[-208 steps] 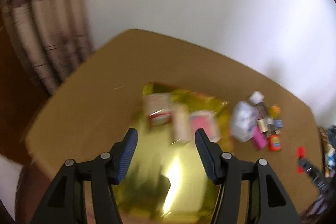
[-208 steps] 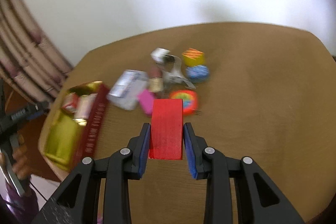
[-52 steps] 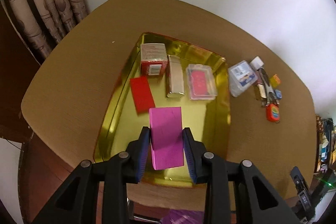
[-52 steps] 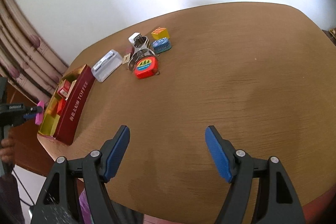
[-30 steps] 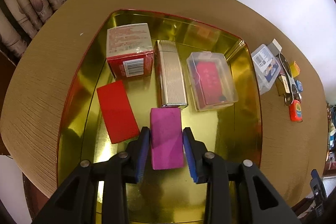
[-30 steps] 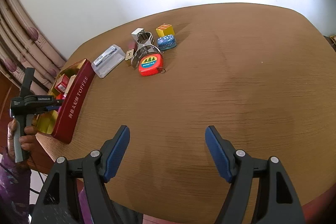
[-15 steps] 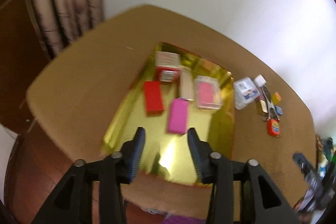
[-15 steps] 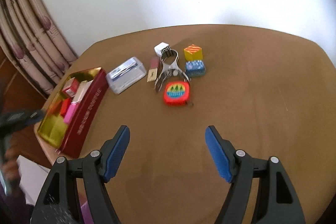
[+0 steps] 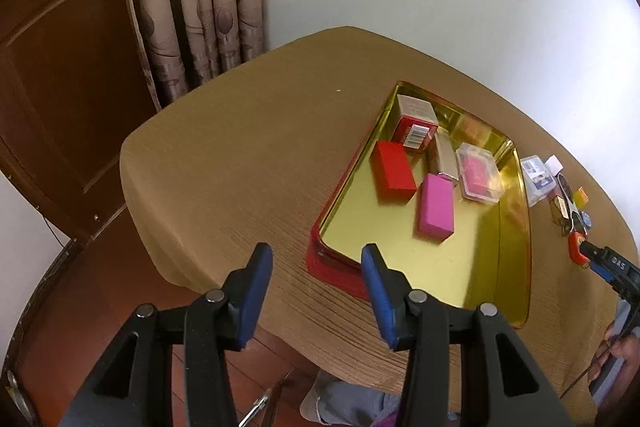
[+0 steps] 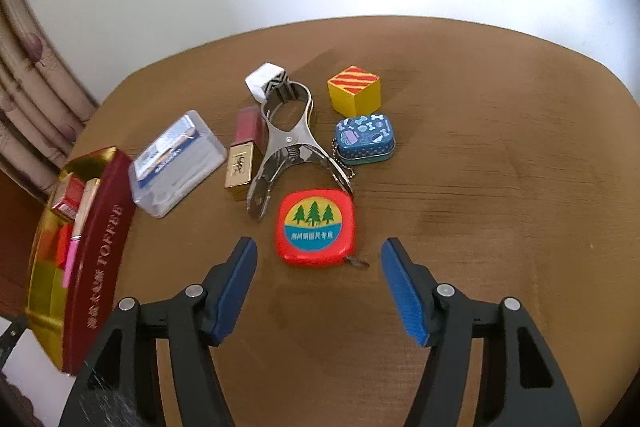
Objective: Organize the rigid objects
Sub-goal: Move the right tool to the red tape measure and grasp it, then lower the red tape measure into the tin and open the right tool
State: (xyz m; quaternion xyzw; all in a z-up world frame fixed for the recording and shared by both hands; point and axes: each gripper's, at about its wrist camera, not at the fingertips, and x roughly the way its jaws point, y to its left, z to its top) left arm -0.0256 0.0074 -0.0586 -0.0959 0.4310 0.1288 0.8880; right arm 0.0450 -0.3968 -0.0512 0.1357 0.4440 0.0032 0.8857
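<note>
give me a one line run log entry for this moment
left gripper: open, empty | right gripper: open, near red tape measure | pink block: in gold tin

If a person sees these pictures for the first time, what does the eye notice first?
Probably the red tape measure, lying on the table just ahead of the open right gripper. Next, the gold tin, where a pink block lies beside a red block.
</note>
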